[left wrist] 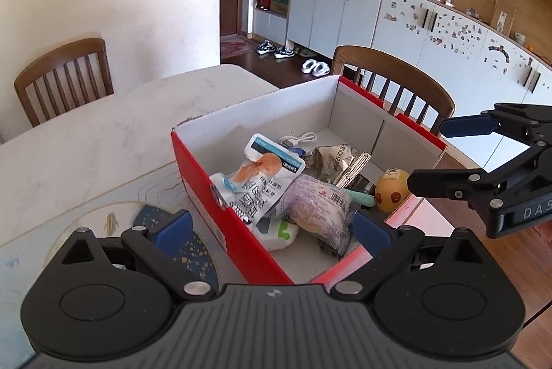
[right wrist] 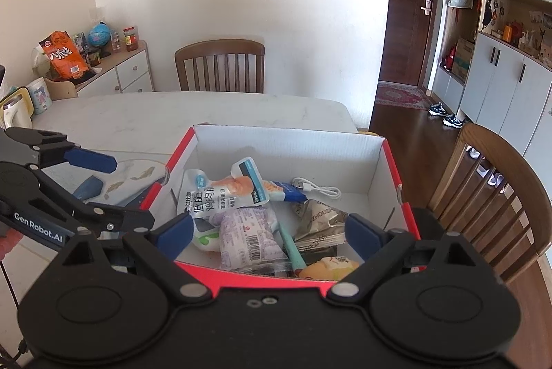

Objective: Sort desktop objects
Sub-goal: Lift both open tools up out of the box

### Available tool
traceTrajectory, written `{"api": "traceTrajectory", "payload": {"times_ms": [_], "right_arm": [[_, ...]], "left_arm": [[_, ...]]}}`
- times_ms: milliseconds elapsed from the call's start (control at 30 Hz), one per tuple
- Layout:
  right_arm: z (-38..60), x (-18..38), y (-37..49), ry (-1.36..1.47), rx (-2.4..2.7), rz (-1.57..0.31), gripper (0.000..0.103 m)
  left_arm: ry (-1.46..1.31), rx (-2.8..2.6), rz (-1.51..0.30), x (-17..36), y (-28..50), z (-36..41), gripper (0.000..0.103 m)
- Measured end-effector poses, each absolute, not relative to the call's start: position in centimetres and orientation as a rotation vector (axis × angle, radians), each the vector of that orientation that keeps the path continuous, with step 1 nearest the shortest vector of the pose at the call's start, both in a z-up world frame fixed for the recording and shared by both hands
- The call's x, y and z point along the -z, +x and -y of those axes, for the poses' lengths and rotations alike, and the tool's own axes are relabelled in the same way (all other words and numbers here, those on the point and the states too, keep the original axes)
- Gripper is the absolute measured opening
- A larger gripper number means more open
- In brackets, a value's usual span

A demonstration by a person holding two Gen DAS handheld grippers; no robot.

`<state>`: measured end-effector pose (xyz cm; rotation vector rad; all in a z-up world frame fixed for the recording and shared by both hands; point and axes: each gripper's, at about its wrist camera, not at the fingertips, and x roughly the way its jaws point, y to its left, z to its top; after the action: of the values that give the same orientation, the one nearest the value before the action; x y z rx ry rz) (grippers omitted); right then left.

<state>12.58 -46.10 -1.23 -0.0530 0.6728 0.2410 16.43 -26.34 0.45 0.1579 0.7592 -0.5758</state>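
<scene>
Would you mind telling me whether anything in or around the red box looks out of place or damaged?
Nothing is spilled. The red box holds a loose heap: a purple packet lies over a white snack pouch, with a crumpled foil wrapper and a white cable behind. The box's far rim looks slightly ragged.

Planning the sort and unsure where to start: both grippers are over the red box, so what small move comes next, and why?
Probably lower the right gripper onto the purple packet. Both it and the left gripper stand open and empty, and that packet lies on top of the pile in the red box, closest below its fingers, so it looks the easiest to lift first.
</scene>
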Motion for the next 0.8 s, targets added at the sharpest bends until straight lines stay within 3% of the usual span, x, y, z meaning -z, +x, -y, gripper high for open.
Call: {"api": "traceTrajectory", "payload": {"times_ms": [800], "right_arm": [[46.0,1.2,10.6,-0.015,-0.229,-0.678,0.095]], "left_arm": [[0.155,0.554,-0.765,-0.6,14.2,25.9,0.100]]}}
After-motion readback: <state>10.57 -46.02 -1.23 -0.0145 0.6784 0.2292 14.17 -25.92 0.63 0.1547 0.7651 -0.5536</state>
